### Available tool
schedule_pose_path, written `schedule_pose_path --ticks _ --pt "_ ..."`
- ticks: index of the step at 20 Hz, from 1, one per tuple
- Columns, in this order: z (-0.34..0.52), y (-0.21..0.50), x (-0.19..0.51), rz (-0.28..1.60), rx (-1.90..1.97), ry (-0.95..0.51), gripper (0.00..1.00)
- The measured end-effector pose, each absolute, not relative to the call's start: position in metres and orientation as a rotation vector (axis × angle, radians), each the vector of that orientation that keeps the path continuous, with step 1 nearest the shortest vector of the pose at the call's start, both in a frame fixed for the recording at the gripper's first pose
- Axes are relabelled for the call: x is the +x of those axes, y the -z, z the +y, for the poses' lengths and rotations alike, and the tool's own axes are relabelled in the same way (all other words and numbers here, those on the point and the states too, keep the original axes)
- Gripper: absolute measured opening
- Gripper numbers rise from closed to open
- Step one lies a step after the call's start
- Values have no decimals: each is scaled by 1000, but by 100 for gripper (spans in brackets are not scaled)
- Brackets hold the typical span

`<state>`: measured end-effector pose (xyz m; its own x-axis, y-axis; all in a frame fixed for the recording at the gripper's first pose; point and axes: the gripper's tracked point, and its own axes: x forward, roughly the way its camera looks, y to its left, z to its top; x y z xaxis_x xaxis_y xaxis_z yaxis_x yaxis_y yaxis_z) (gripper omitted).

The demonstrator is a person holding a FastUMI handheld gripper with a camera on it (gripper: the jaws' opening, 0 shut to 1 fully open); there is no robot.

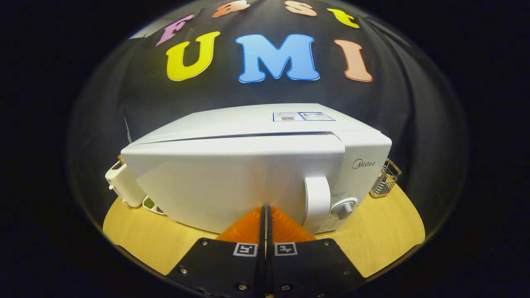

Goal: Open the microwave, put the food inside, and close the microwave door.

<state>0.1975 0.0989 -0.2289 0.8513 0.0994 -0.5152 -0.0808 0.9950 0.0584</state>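
A white microwave [248, 165] stands on the wooden table [136, 240] straight ahead. Its door [215, 186] is nearly shut, a thin dark gap running along its top edge. My gripper [265, 208] is shut with nothing between its fingers, and the tips rest against the door's lower front. A white vertical handle [316, 203] sits on the door just right of the fingertips. Beside it on the control panel is a round knob [343, 208]. Whatever is inside the microwave is hidden by the door.
A white appliance [122, 184] stands left of the microwave, with a small dish of greenish stuff [151, 204] beside it. A wire basket [385, 179] sits at the microwave's right rear. Bare tabletop lies on both sides of the fingers.
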Motion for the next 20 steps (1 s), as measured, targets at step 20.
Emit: schedule_pose_path --ticks 20 --pt "93 101 58 223 2 -94 4"
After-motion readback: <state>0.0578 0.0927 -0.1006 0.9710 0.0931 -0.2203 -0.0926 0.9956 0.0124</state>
